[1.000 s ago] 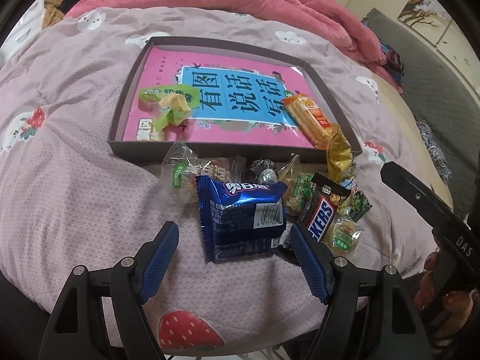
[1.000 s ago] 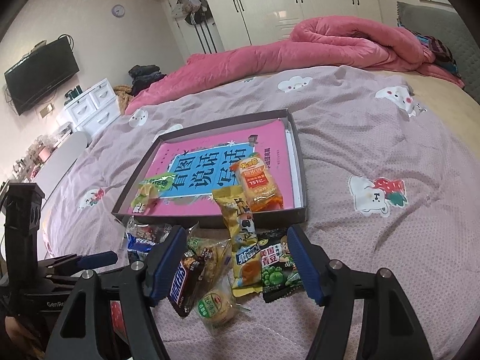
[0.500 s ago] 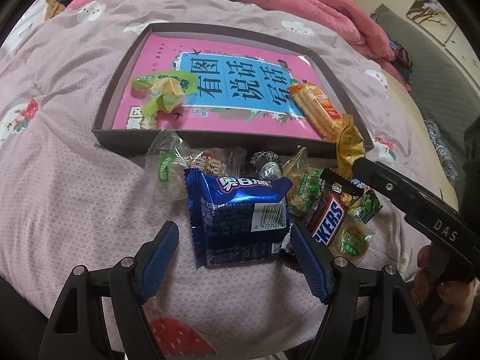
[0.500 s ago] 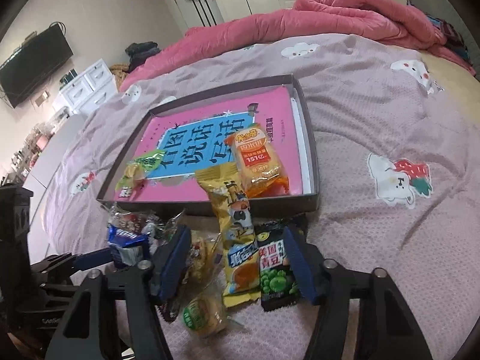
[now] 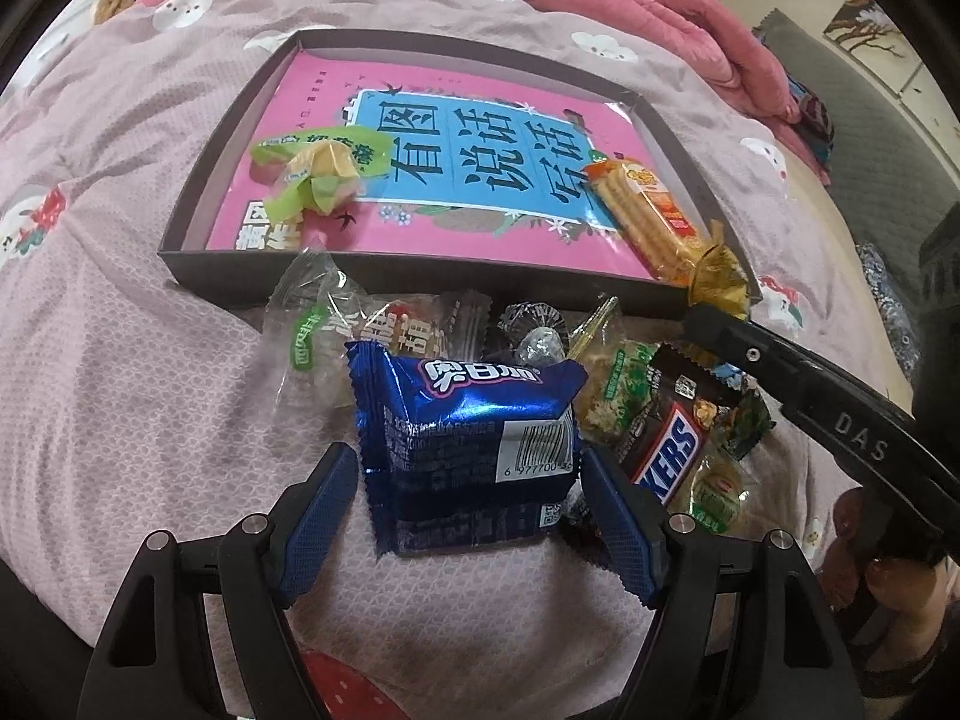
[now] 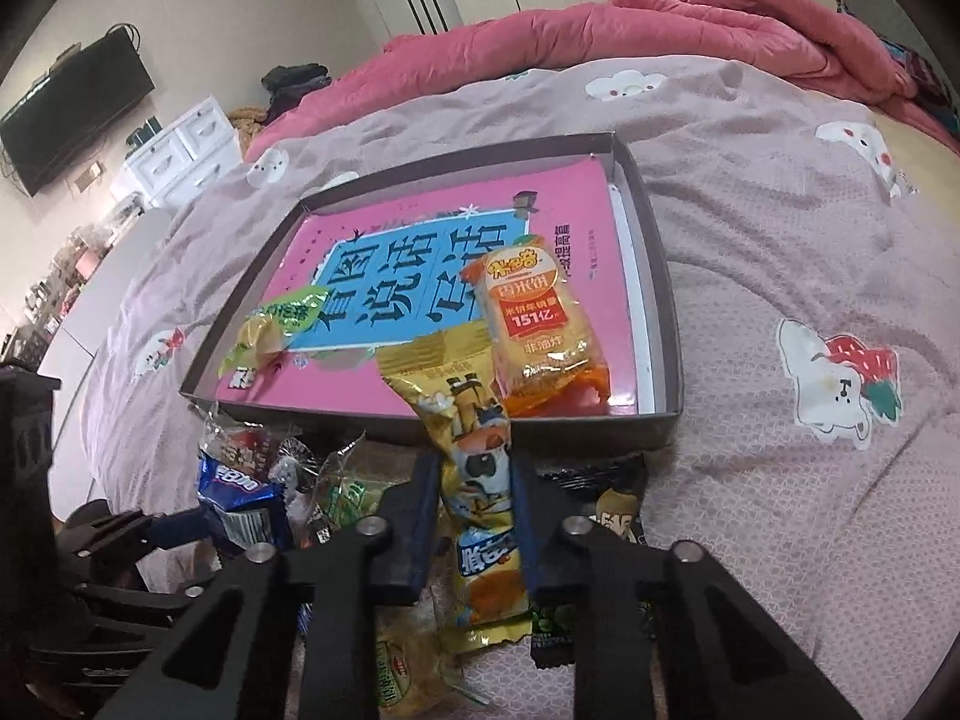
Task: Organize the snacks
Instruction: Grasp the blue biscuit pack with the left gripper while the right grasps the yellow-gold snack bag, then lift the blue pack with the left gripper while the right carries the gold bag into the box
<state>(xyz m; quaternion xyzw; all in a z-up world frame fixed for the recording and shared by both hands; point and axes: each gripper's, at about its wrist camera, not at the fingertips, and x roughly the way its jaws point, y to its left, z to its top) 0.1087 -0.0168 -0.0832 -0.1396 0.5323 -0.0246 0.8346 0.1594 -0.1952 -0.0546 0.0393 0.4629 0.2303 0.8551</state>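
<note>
A dark tray (image 5: 390, 291) (image 6: 666, 312) lined with a pink book lies on the bed. In it are a green-wrapped pastry (image 5: 318, 171) (image 6: 270, 324) and an orange rice-cracker packet (image 5: 648, 222) (image 6: 540, 324). Loose snacks are piled at the tray's near edge. My left gripper (image 5: 468, 516) is open, its blue pads either side of a blue biscuit packet (image 5: 468, 450) without visibly squeezing it. My right gripper (image 6: 474, 516) is closing, its pads pressing on a long yellow snack packet (image 6: 474, 450) whose top leans over the tray rim.
The pile holds a Snickers bar (image 5: 666, 450), green pea packets (image 6: 600, 516), clear-wrapped sweets (image 5: 318, 324) and a round cake (image 5: 714, 492). A pink duvet (image 6: 660, 24) lies bunched at the back. A hand (image 5: 870, 570) holds the right gripper. White drawers (image 6: 180, 150) stand beyond the bed.
The right gripper has come down and forward and closed on the yellow packet. The left gripper has sunk a little around the blue packet, its opening unchanged.
</note>
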